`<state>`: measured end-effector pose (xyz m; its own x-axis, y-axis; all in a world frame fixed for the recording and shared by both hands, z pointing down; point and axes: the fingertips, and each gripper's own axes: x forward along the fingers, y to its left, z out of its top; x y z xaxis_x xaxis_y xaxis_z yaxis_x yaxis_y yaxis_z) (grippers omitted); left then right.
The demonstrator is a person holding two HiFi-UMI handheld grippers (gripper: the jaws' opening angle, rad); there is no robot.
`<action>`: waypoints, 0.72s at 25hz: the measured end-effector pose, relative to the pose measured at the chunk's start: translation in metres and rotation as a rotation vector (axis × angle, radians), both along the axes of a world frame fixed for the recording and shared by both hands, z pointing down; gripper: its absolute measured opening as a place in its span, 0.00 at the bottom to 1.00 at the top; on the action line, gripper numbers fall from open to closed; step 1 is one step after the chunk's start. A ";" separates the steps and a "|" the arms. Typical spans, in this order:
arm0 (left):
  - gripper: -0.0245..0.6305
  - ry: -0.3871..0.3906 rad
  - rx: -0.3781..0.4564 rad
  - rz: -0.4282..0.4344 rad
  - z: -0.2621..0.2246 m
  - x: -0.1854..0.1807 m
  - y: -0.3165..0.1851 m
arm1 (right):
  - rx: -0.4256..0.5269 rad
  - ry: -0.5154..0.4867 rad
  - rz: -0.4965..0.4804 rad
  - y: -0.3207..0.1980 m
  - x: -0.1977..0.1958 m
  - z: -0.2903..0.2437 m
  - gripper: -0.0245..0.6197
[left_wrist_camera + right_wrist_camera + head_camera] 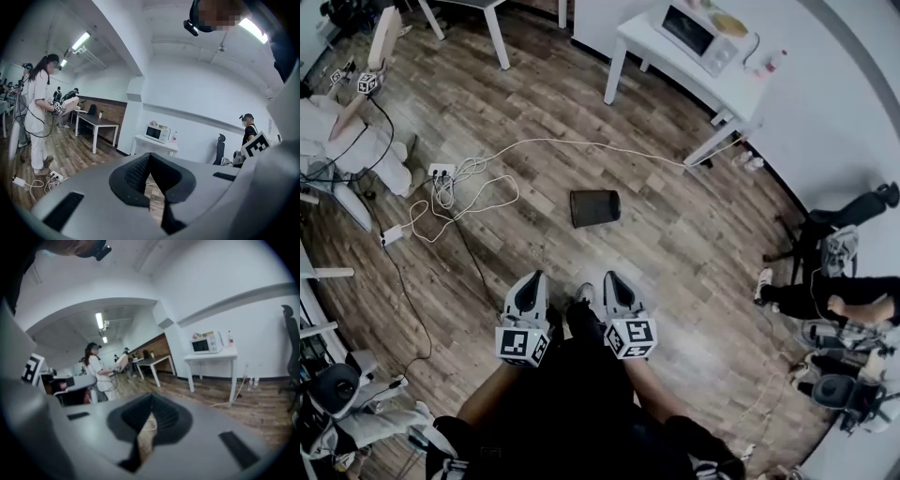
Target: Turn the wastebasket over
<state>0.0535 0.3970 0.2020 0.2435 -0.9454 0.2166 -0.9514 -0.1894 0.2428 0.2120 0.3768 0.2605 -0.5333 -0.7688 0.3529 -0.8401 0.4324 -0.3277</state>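
Observation:
In the head view the black mesh wastebasket (594, 207) lies on its side on the wooden floor, its mouth toward the right. Both grippers are held side by side near my body, well short of the basket and pointing toward it. The left gripper (531, 279) is shut with nothing in it, and so is the right gripper (615, 277). In the left gripper view the left gripper (150, 158) has its jaws together; the right gripper view shows the right gripper (151, 398) the same. Neither gripper view shows the basket.
A white table (741, 89) with a microwave (701, 36) stands at the back right. White cables and a power strip (442, 172) lie on the floor to the left of the basket. A person in white (337, 131) stands far left; another sits at right (830, 298).

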 end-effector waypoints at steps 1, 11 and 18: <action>0.09 -0.001 -0.002 -0.005 0.001 -0.001 -0.007 | -0.007 0.004 -0.002 -0.008 0.000 0.004 0.09; 0.09 0.019 -0.034 0.044 0.026 -0.033 -0.091 | -0.074 0.050 0.046 -0.071 -0.036 0.048 0.09; 0.09 0.029 -0.080 0.185 0.050 -0.067 -0.173 | -0.149 0.090 0.180 -0.130 -0.071 0.092 0.09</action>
<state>-0.0137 0.2244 0.2516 0.4186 -0.8640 0.2797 -0.8947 -0.3393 0.2906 0.1414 0.2472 0.3525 -0.3538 -0.7845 0.5093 -0.9279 0.2261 -0.2964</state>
